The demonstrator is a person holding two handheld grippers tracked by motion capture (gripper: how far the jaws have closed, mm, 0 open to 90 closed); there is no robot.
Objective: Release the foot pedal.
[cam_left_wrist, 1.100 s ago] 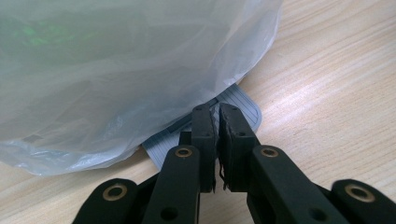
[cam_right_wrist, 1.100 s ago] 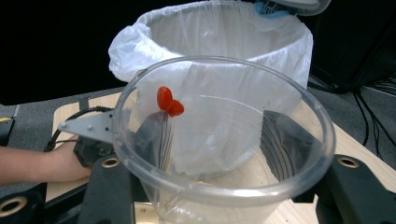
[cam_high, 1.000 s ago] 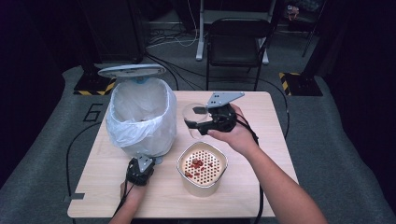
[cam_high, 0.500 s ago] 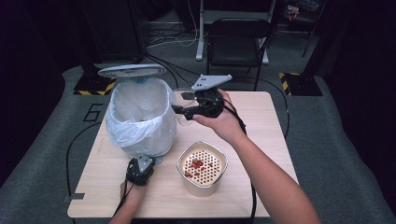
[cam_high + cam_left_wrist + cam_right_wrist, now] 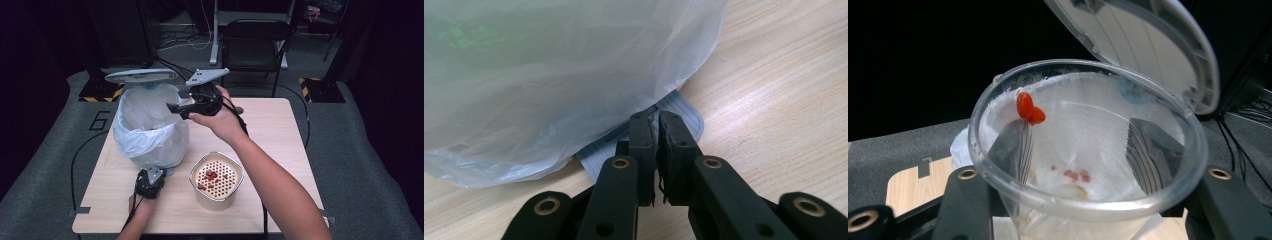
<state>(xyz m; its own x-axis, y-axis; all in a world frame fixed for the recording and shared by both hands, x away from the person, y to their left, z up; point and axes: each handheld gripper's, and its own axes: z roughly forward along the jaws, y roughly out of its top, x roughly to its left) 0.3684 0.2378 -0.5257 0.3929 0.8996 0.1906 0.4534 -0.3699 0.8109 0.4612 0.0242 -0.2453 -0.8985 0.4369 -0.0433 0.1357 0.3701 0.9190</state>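
At the foot of the lined waste bin [image 5: 150, 131], the left tongs [image 5: 655, 131] were closed on its pedal [image 5: 684, 112]. Right of the bin's rim, the right tongs [image 5: 176, 106] gripped a clear plastic cup [image 5: 1083, 150] with red berries [image 5: 1029, 110] stuck inside.

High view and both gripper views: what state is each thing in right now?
Bin: upright, bag-lined, lid open.
Pedal: under the shut left gripper.
Plastic cup: clamped in the right gripper, tipped toward the bin, two red bits stuck near its rim.
Strainer tub: upright on the table, red bits inside.
Chair: unoccupied, behind the table.
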